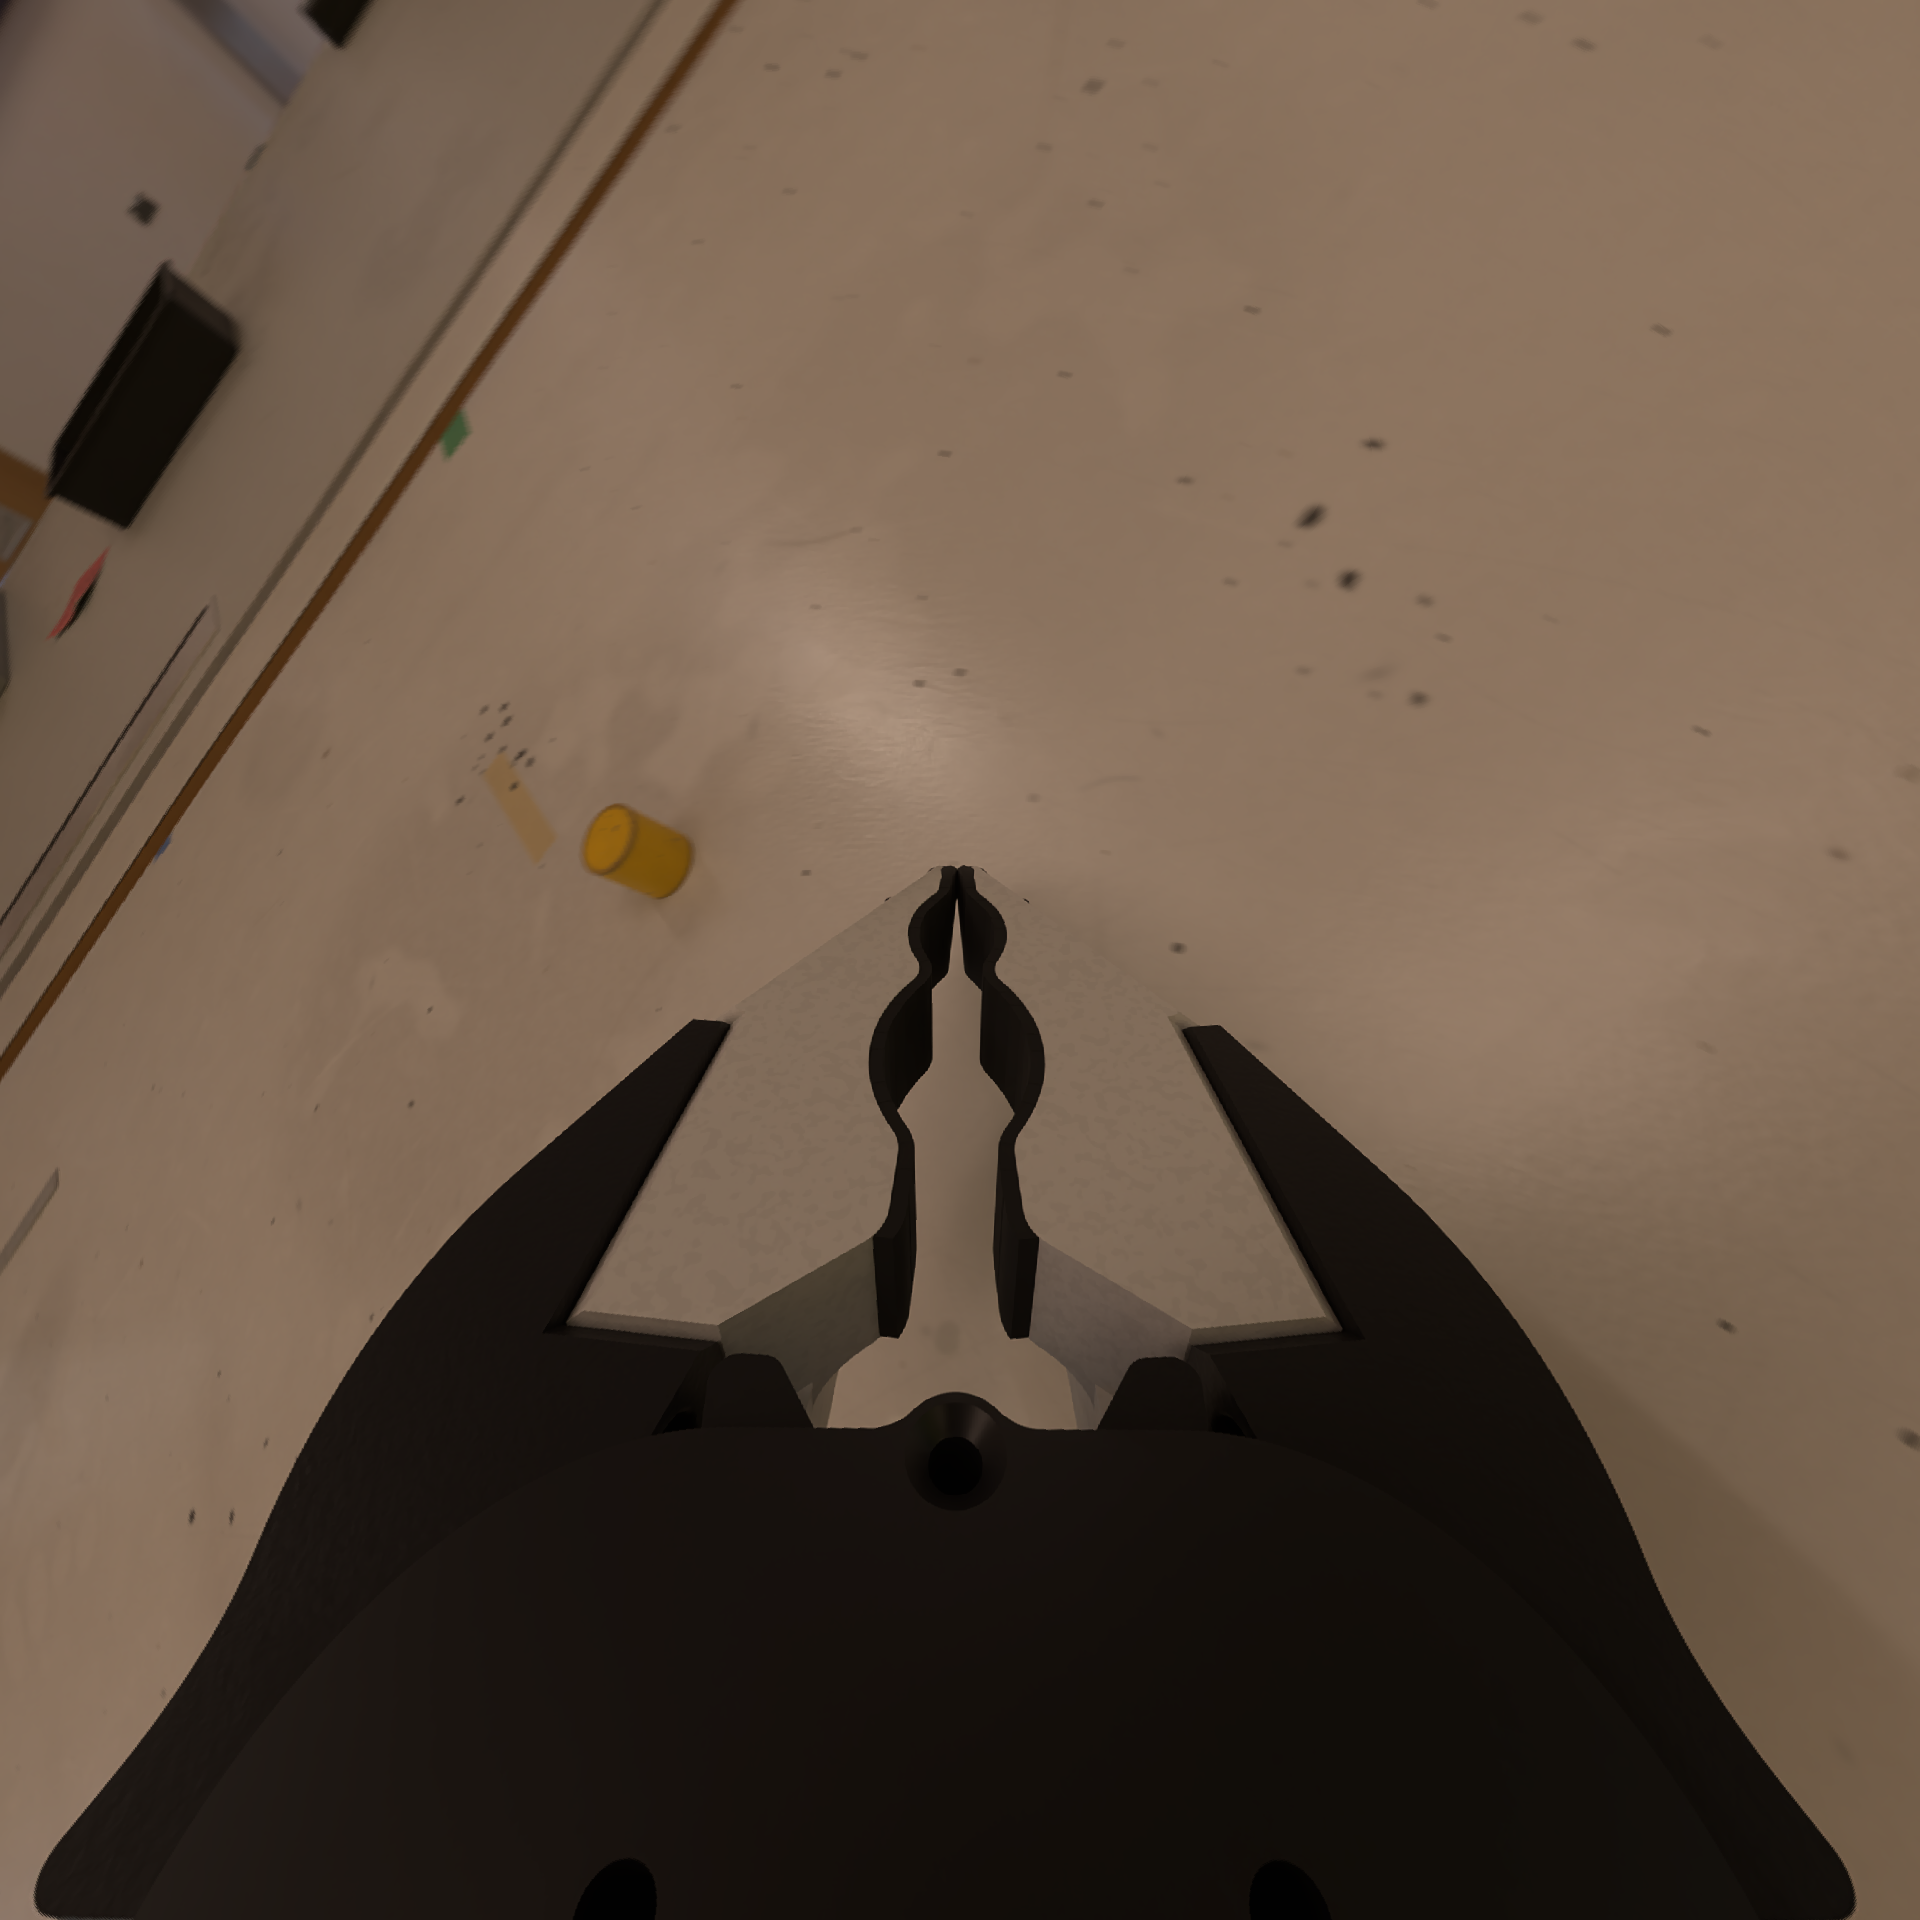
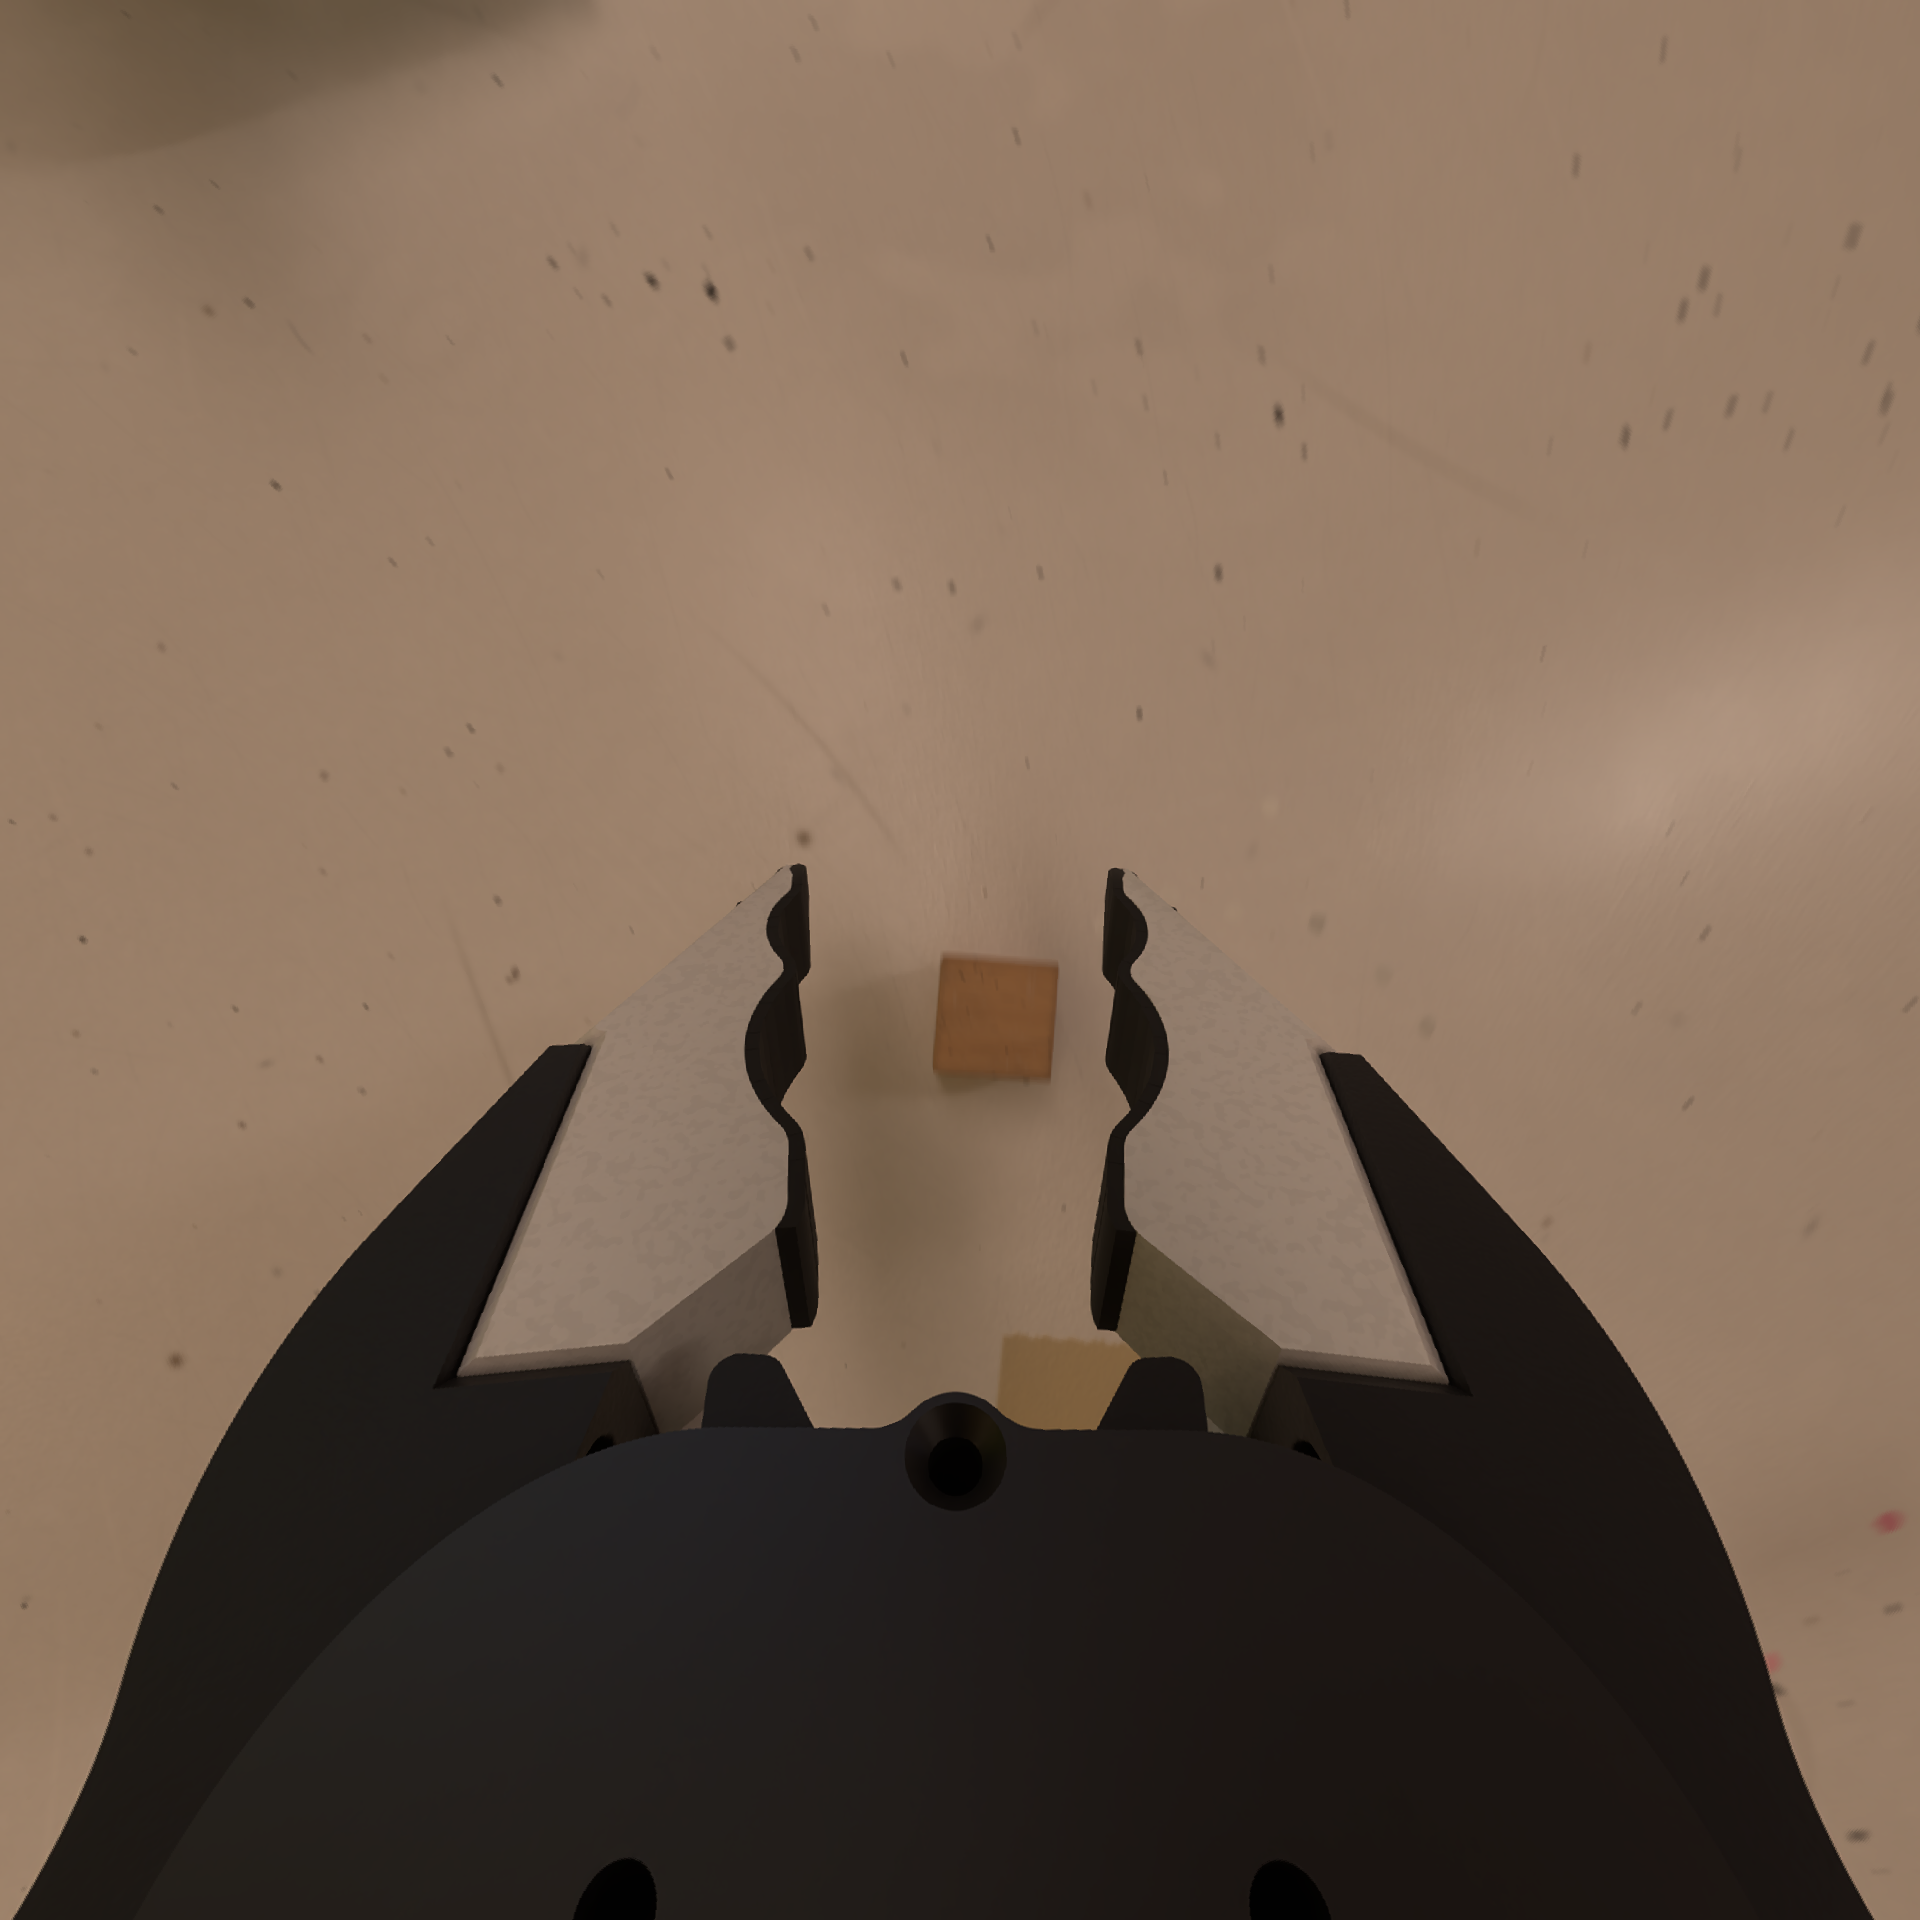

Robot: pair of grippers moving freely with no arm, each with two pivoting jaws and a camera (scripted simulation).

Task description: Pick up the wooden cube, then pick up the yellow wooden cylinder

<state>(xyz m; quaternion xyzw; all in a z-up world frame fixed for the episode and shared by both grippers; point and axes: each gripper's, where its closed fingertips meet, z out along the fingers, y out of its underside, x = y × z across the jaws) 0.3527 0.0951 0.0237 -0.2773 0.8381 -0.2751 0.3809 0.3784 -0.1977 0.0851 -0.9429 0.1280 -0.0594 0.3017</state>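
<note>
In the right wrist view a small wooden cube (image 2: pixel 995 1016) sits on the beige table, between my right gripper's two fingers and apart from both. My right gripper (image 2: pixel 956 878) is open and above the cube, which lies slightly right of the gap's middle. In the left wrist view the yellow wooden cylinder (image 1: pixel 636 852) lies on its side on the table, to the left of my left gripper's tips. My left gripper (image 1: pixel 957 873) is shut and empty, above bare table.
In the left wrist view the table edge (image 1: pixel 312 613) runs diagonally at the left, with a black box (image 1: pixel 140 400) on the floor beyond it. A pale tape strip (image 1: pixel 520 805) lies by the cylinder. A tan patch (image 2: pixel 1049 1387) shows near my right gripper's base.
</note>
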